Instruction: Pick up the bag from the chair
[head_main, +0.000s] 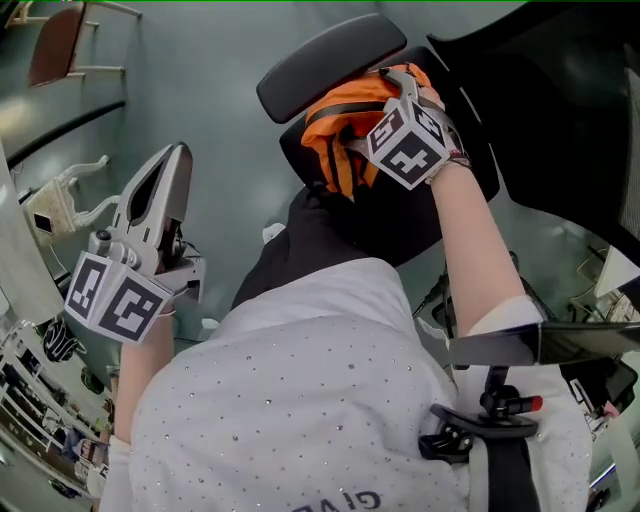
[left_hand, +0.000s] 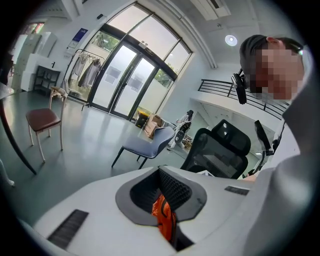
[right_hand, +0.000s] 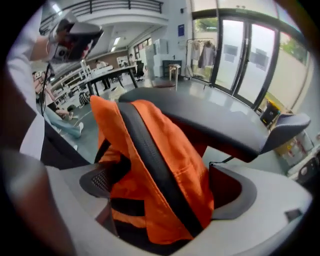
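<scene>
Black office chair (head_main: 330, 55), upper centre of the head view, is carrying the orange fabric bag with black stripes (head_main: 345, 125). Right gripper (right_hand: 165, 190) is straddling the bag, jaws spread wide, not yet clamping. Left gripper (head_main: 178, 158), at left, is hovering with jaws together. Grasp and lift are remaining.

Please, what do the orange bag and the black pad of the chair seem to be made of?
Orange bag: woven fabric, probably nylon or polyester, matte; it folds softly and shows stitched seams and black webbing bands. Black pad: smooth, with a dull sheen and rounded edges, likely moulded plastic or foam; the look leaves it open.
</scene>
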